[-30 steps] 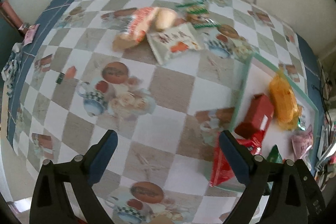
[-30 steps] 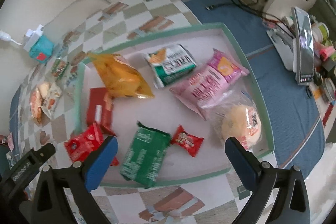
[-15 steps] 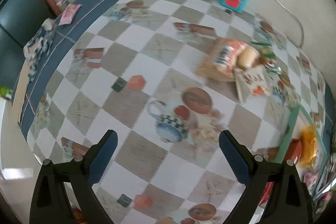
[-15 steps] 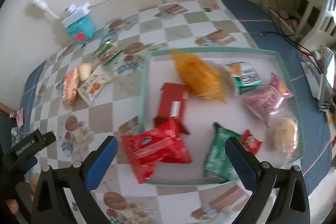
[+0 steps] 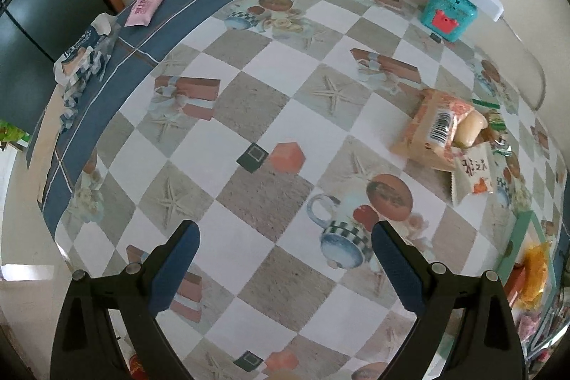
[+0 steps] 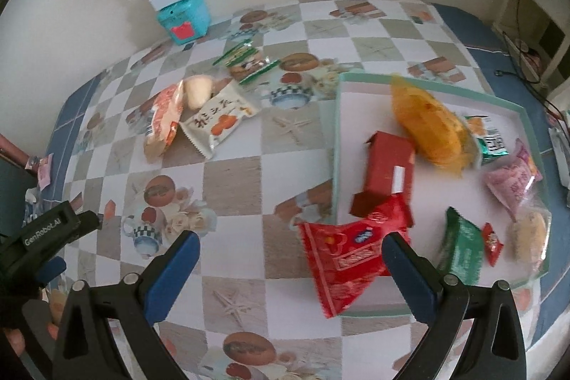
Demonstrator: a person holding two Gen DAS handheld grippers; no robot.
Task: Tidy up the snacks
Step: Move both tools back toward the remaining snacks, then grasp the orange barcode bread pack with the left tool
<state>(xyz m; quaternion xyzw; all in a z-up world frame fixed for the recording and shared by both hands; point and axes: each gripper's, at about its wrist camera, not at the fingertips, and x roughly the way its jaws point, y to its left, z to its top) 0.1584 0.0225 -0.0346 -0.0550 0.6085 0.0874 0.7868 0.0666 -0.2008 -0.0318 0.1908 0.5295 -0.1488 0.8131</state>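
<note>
Loose snacks lie on the checked tablecloth: an orange barcode packet (image 5: pixel 434 127) (image 6: pixel 162 123), a pale bun (image 6: pixel 197 89), a white packet (image 5: pixel 470 173) (image 6: pixel 217 120) and green wrappers (image 6: pixel 245 59). The green-rimmed tray (image 6: pixel 335 138) holds a yellow bag (image 6: pixel 427 127), a red box (image 6: pixel 388 166), a green packet (image 6: pixel 463 248), a pink packet (image 6: pixel 513 180) and more. A red packet (image 6: pixel 352 259) lies across the tray's near left corner. My left gripper (image 5: pixel 283 237) is open over bare cloth, well short of the loose snacks. My right gripper (image 6: pixel 290 244) is open too, with the red packet by its right finger.
A teal box (image 5: pixel 447 11) (image 6: pixel 183 18) with a white power strip on top stands against the wall. A pink sachet (image 5: pixel 146 8) and a tissue pack (image 5: pixel 85 56) lie on the blue border at the table's left end. The left tool's black housing (image 6: pixel 46 230) shows at lower left.
Both views have swung left. The right gripper moved from above the tray to the cloth beside it. The left gripper turned away from the tray towards the table's left end. Both stayed open.
</note>
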